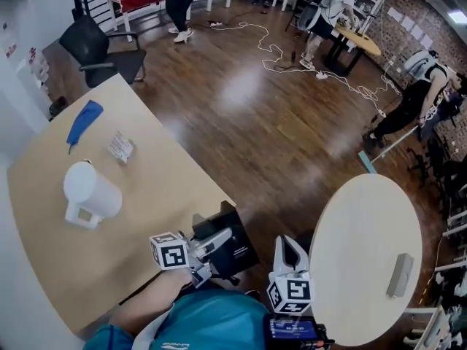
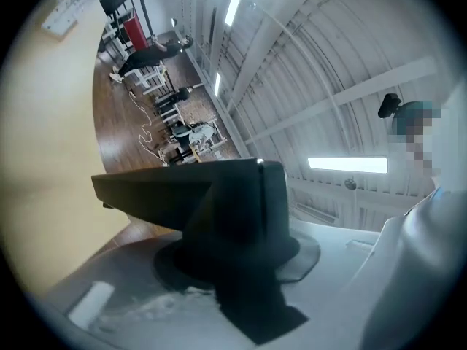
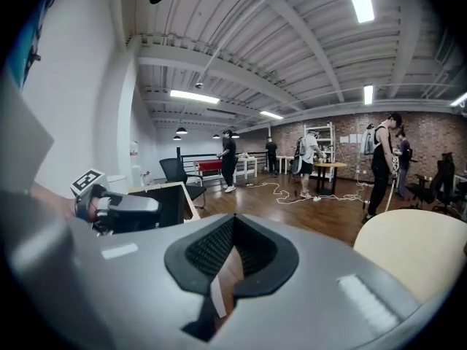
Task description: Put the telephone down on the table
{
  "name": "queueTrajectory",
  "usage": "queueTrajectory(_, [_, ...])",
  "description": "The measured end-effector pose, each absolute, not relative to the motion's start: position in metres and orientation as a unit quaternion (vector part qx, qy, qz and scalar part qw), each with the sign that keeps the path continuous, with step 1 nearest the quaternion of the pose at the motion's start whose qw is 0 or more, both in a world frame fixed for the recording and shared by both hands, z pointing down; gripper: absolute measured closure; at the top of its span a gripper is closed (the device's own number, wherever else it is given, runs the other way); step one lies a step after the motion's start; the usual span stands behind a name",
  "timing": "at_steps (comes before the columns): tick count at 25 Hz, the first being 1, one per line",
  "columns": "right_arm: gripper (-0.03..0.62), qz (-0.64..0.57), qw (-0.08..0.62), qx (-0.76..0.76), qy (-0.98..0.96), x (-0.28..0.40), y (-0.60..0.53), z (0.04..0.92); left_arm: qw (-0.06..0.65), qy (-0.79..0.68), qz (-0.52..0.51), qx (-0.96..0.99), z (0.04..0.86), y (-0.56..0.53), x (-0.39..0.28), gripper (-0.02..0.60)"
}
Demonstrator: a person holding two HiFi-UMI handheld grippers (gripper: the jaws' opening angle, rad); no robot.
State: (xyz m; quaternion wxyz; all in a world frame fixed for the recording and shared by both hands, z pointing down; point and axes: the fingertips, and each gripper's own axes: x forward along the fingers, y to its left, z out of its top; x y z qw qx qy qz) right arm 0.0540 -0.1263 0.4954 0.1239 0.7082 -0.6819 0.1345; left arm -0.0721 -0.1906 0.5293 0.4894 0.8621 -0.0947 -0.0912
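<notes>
The telephone [image 1: 235, 243] is a flat black slab. My left gripper [image 1: 219, 245] is shut on it and holds it level over the near right corner of the tan table [image 1: 146, 217]. In the left gripper view the black telephone [image 2: 182, 192] fills the space between the jaws of the left gripper [image 2: 237, 250]. My right gripper [image 1: 290, 248] hangs between the two tables with its jaws closed and nothing in them. In the right gripper view the right gripper [image 3: 232, 250] points across the room, and the left gripper [image 3: 124, 206] with the telephone [image 3: 166, 201] shows at the left.
On the tan table stand a white jug [image 1: 87, 194], a small packet [image 1: 120, 146] and a blue item [image 1: 84, 122]. A round cream table [image 1: 365, 224] at the right carries a grey block [image 1: 400, 274]. An office chair [image 1: 98, 49], floor cables [image 1: 277, 53] and several people are beyond.
</notes>
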Motion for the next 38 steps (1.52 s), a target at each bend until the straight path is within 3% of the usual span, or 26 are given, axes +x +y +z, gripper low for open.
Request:
queueTrajectory(10, [0.6, 0.126, 0.163, 0.643, -0.737, -0.065, -0.198, 0.507, 0.48, -0.216, -0.131, 0.84, 0.576, -0.268, -0.214, 0.43])
queueTrajectory(18, [0.6, 0.109, 0.203, 0.583, -0.779, -0.134, -0.227, 0.511, 0.493, -0.266, -0.152, 0.814, 0.618, -0.31, -0.267, 0.43])
queueTrajectory(26, [0.6, 0.108, 0.206, 0.547, -0.804, -0.166, -0.248, 0.519, 0.51, -0.283, -0.15, 0.798, 0.653, -0.335, -0.278, 0.43])
queueTrajectory(38, [0.6, 0.116, 0.214, 0.536, -0.809, -0.154, -0.263, 0.524, 0.534, -0.256, -0.142, 0.793, 0.679, -0.362, -0.27, 0.43])
